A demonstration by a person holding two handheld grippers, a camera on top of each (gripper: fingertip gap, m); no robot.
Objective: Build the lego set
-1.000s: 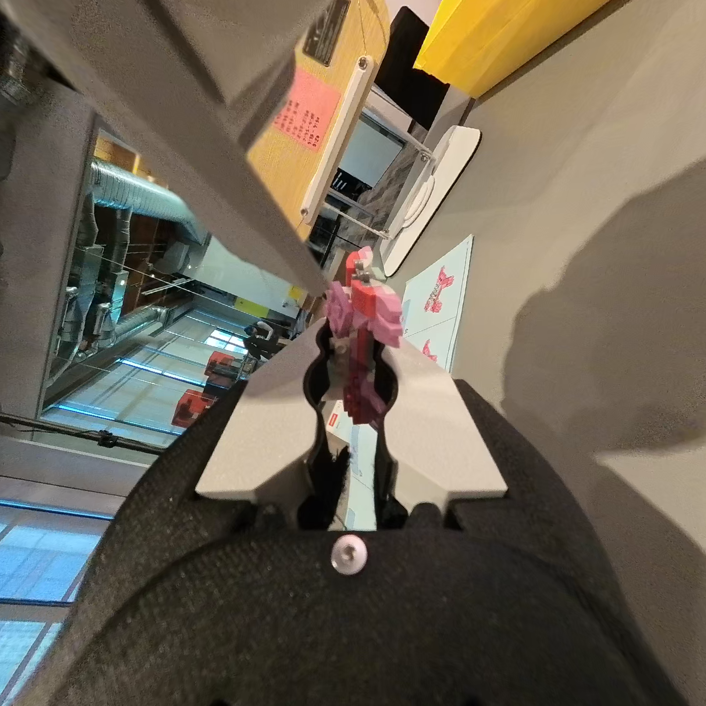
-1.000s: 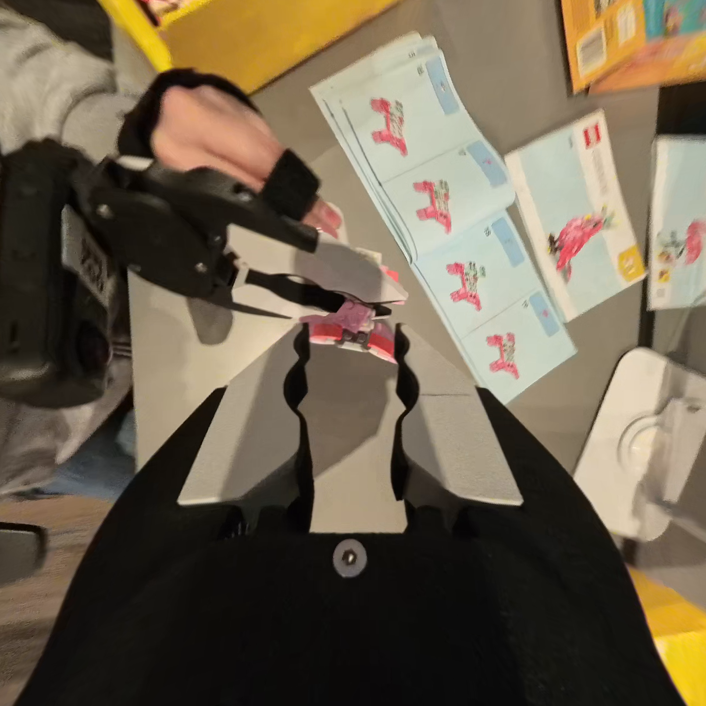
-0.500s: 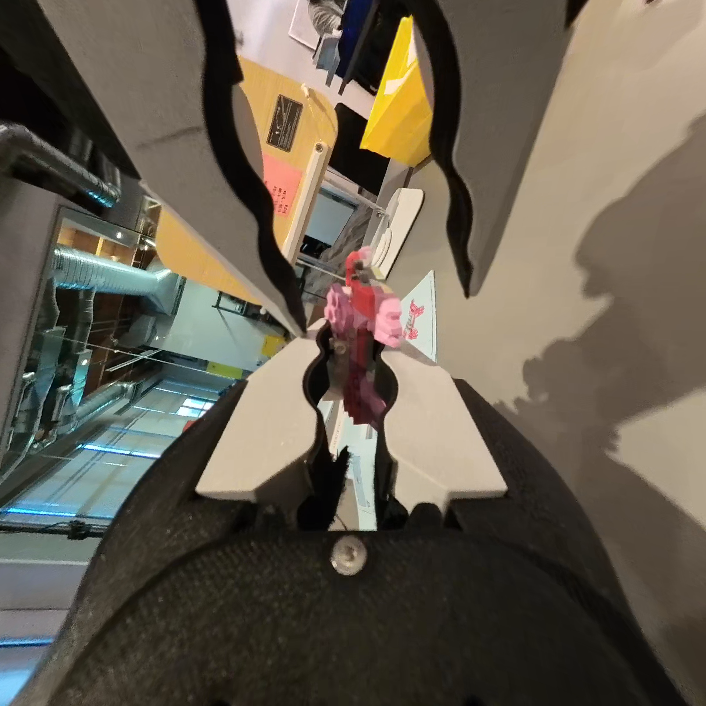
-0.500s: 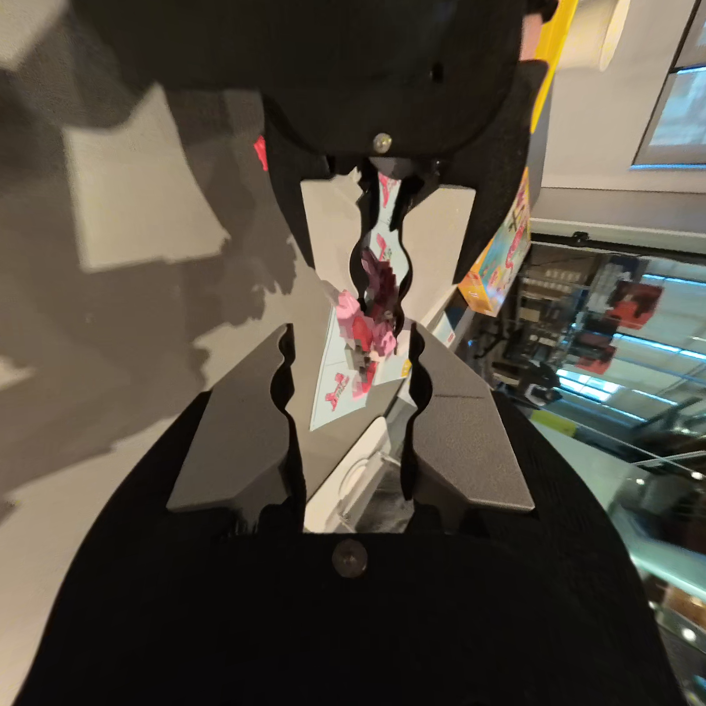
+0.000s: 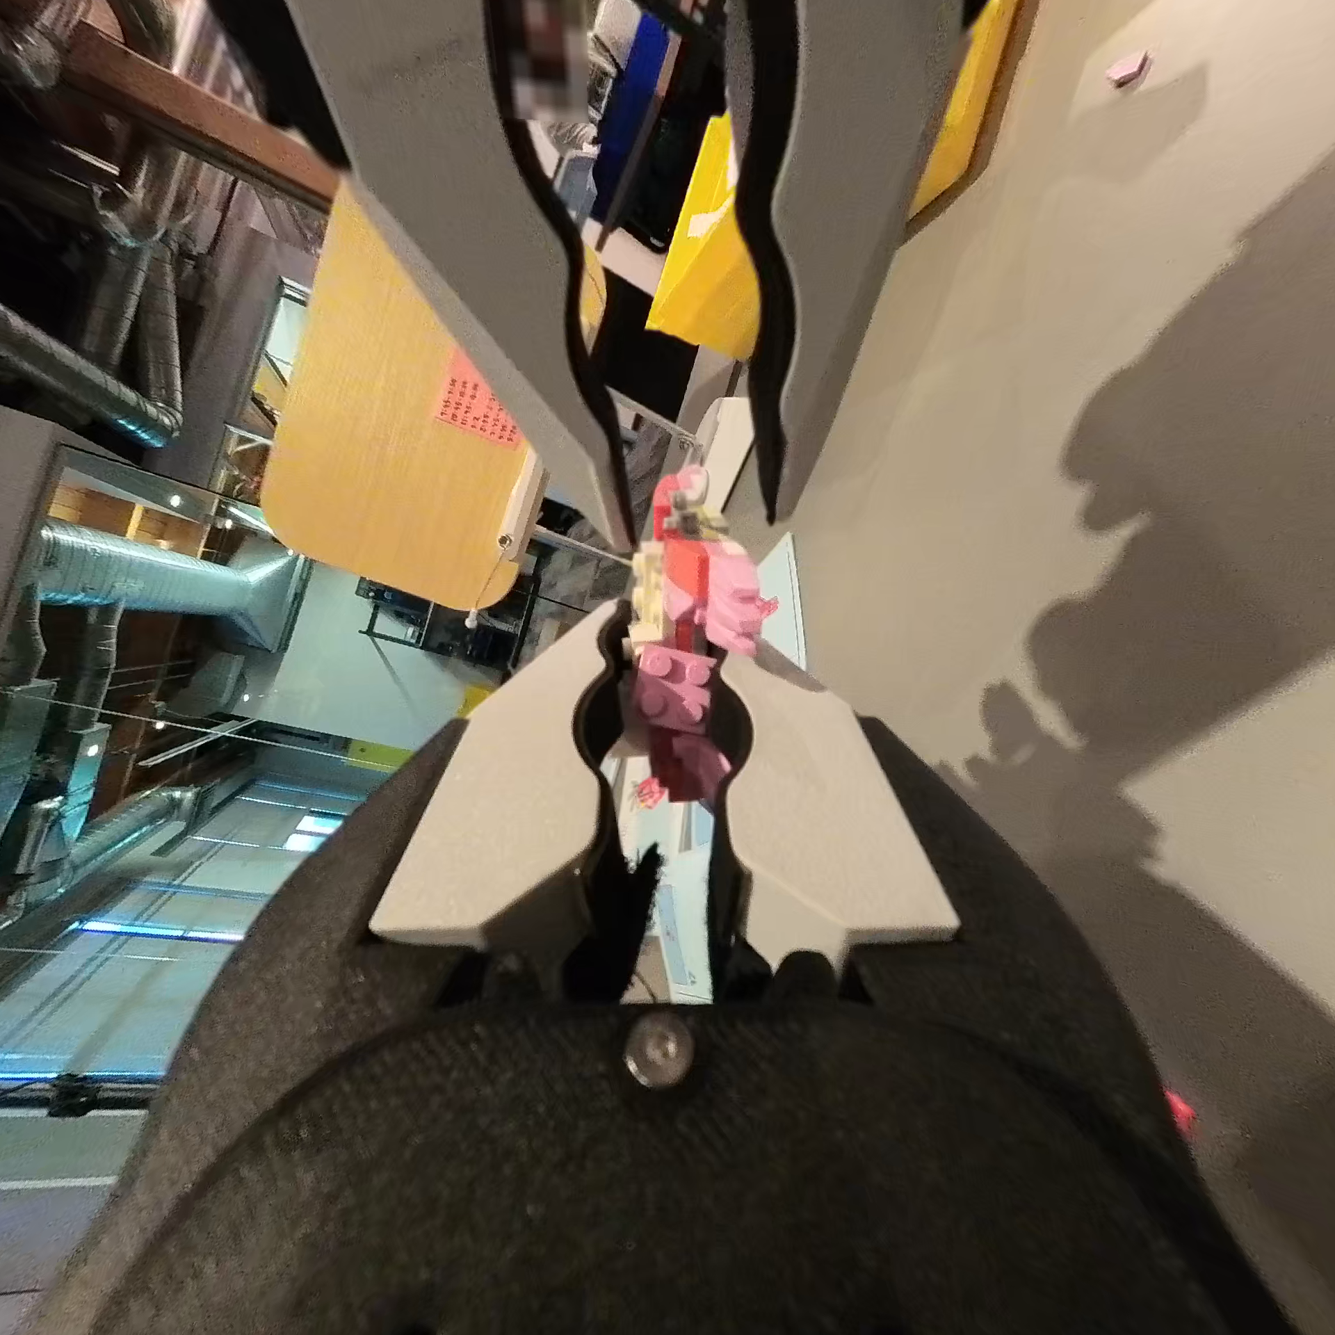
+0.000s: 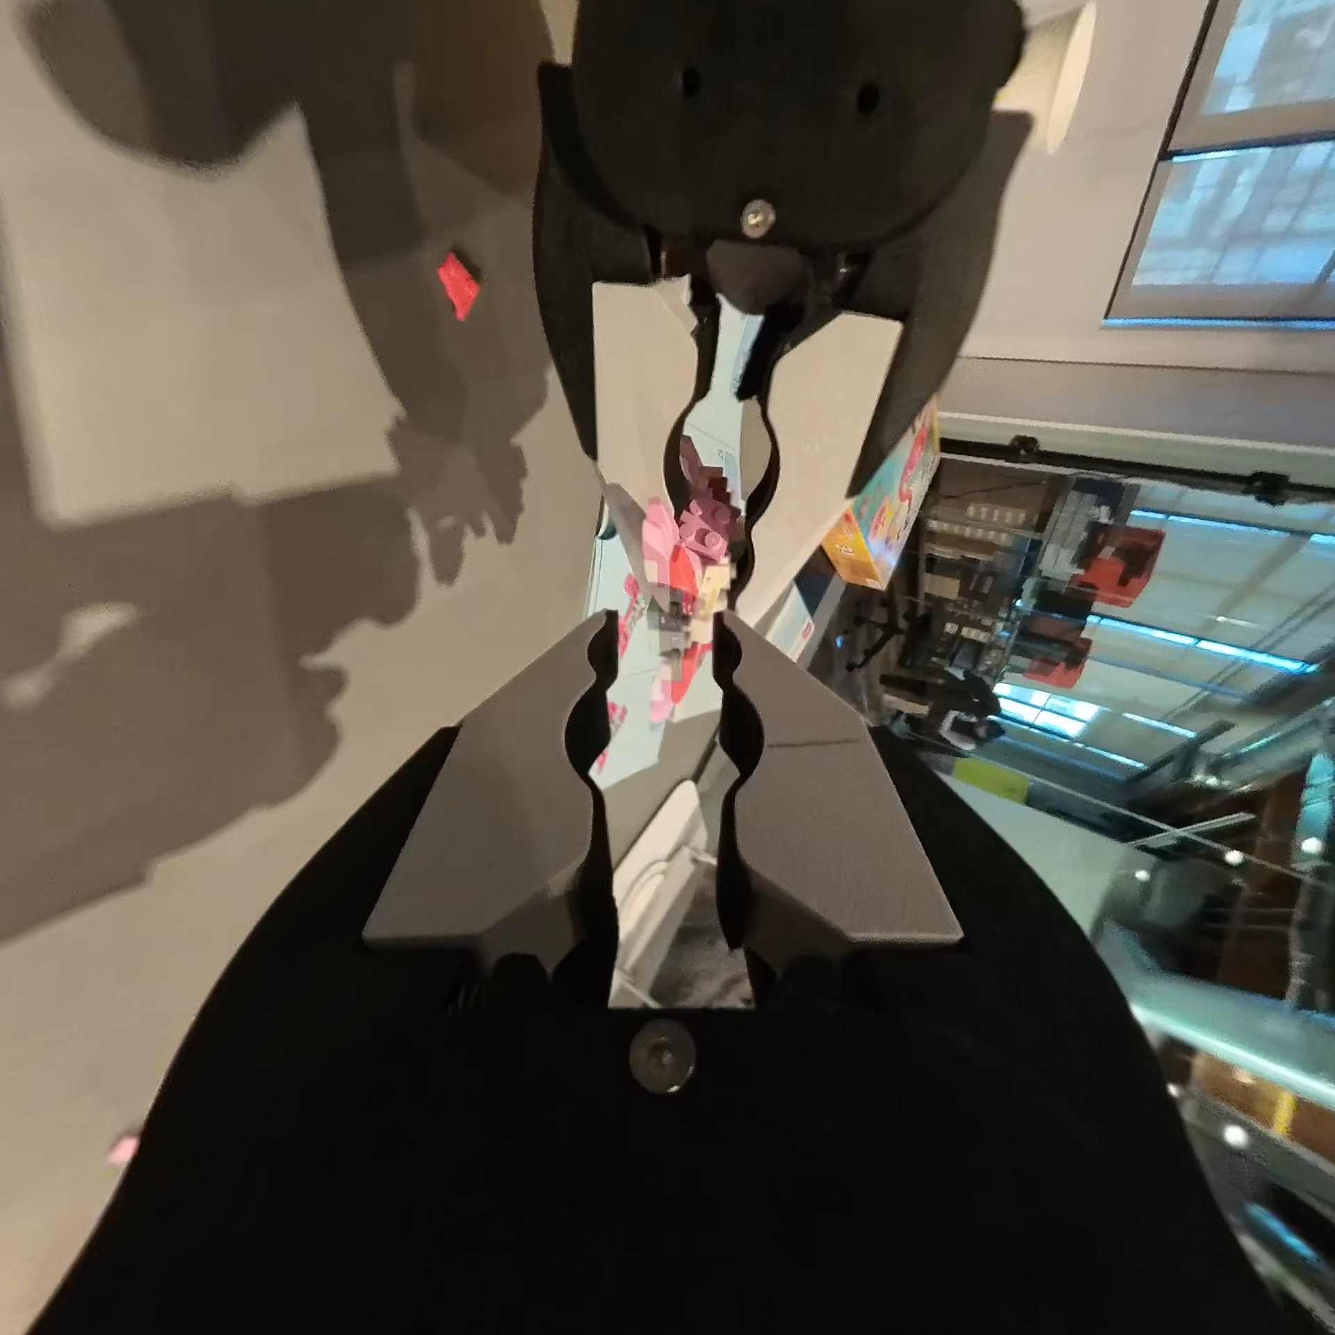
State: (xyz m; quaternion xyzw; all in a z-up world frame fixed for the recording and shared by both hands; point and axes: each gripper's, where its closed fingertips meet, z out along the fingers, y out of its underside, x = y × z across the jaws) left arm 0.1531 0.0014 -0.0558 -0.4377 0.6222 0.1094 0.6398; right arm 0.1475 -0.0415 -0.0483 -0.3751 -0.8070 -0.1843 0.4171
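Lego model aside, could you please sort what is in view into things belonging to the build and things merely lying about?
Belonging to the build:
- pink and red lego model, clamped in the left gripper
- right gripper, open, facing it
- instruction booklet
- loose red brick
- loose pink brick

Lying about:
- yellow bag
- colourful box

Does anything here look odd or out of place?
Mostly no. The left gripper is shut on the pink model, and the open right gripper faces it. One red brick lies alone on the grey table, away from the rest.
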